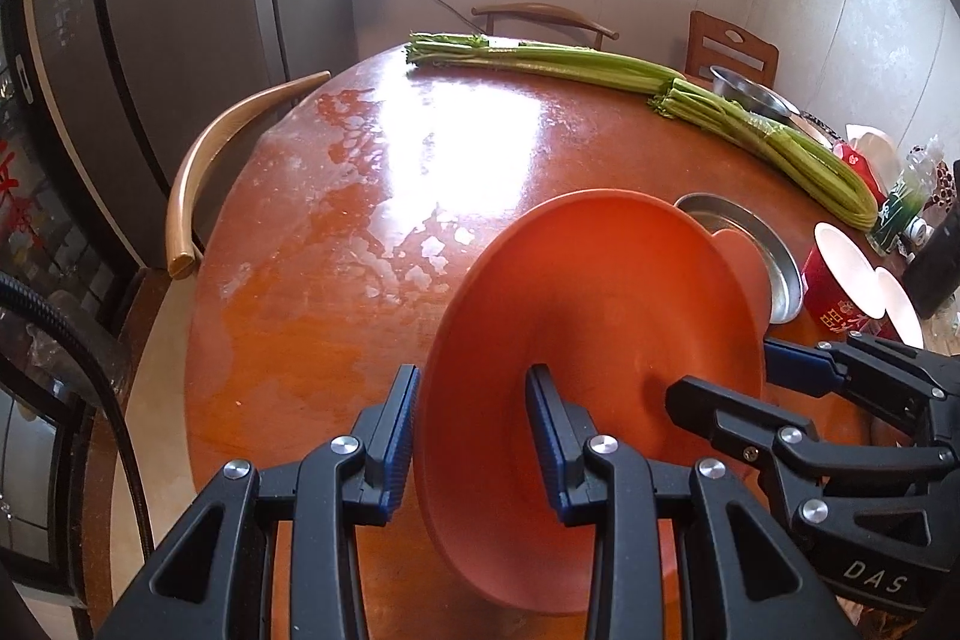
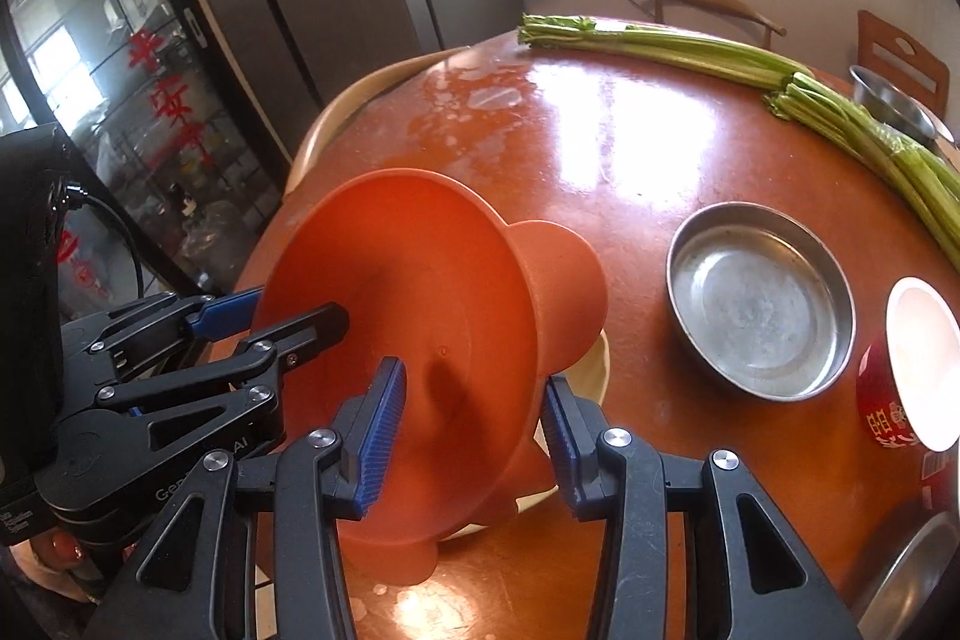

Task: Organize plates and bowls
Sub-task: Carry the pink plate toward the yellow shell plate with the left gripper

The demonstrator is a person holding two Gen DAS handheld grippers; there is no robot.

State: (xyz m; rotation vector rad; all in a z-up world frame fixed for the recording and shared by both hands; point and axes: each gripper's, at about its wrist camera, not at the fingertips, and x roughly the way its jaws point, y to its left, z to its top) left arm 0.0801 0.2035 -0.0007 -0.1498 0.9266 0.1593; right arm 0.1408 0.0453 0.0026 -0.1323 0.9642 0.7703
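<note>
I am working over a round red-brown desk, with long celery stalks lying across its far side. Between both tools I have an orange bowl, tipped up on edge above the desk's near rim. My left tool has its jaws either side of the bowl's wall, near it, but I cannot tell whether they pinch it. My right tool likewise straddles the bowl's scalloped rim with gaps showing, so it looks released. A pale plate peeks out beneath the bowl. Just beside it sits a round metal pan, and further right red paper cups and a steel bowl. I judge the sorting barely begun: the orange bowl is not yet set down, and the pan, steel bowl and plate lie scattered, unstacked.
</note>
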